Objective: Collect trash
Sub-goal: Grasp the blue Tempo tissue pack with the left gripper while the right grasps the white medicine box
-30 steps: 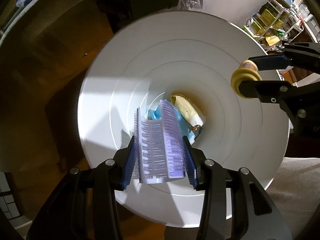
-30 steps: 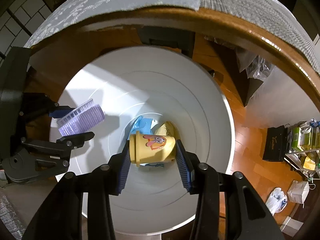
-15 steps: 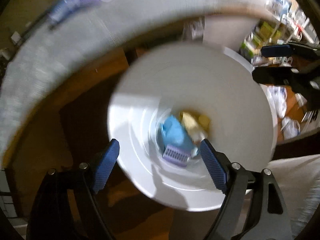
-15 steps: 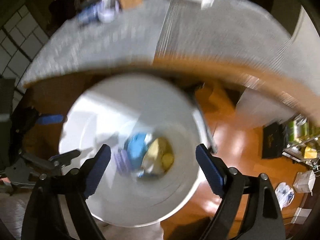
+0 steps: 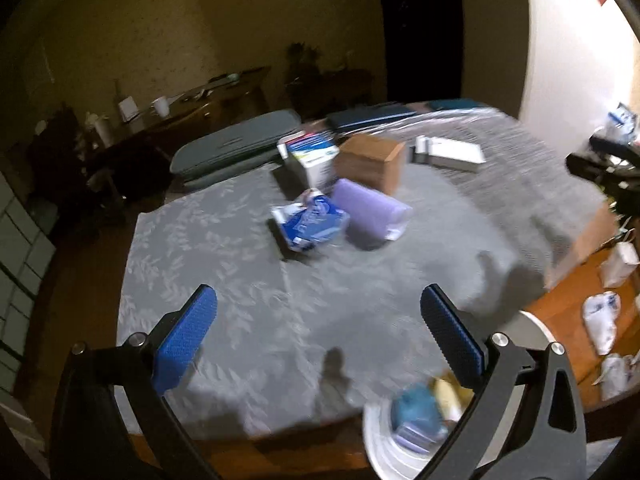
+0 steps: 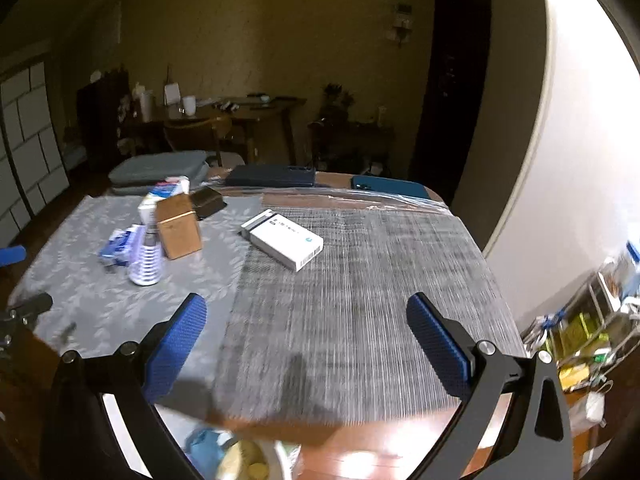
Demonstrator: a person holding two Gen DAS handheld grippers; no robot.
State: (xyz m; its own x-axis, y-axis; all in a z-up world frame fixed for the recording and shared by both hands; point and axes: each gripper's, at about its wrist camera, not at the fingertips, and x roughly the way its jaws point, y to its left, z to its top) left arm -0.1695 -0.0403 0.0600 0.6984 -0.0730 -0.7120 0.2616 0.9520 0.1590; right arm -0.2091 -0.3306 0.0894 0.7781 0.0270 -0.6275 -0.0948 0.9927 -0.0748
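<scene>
My left gripper (image 5: 318, 334) is open and empty above the near edge of the grey tablecloth (image 5: 224, 256). My right gripper (image 6: 306, 338) is open and empty above the striped mat (image 6: 360, 272). The white bin (image 5: 384, 440) sits below the table edge with blue, purple and yellow trash in it; it also shows in the right wrist view (image 6: 276, 456). On the table lie a blue-and-white wrapper (image 5: 310, 224) and a purple pack (image 5: 374, 210), seen as well in the right wrist view as the wrapper (image 6: 118, 246) and the purple pack (image 6: 148, 258).
A brown box (image 5: 370, 162), a white carton (image 5: 314, 160) and a flat white box (image 6: 286, 242) stand on the table. Dark cases (image 6: 272, 176) lie at the far edge. Chairs and a desk stand behind. A cluttered rack (image 6: 592, 320) is at the right.
Both grippers let go of their loads into the bin, the purple pack and the yellow cup, opened wide, and swung up from the bin to face the table.
</scene>
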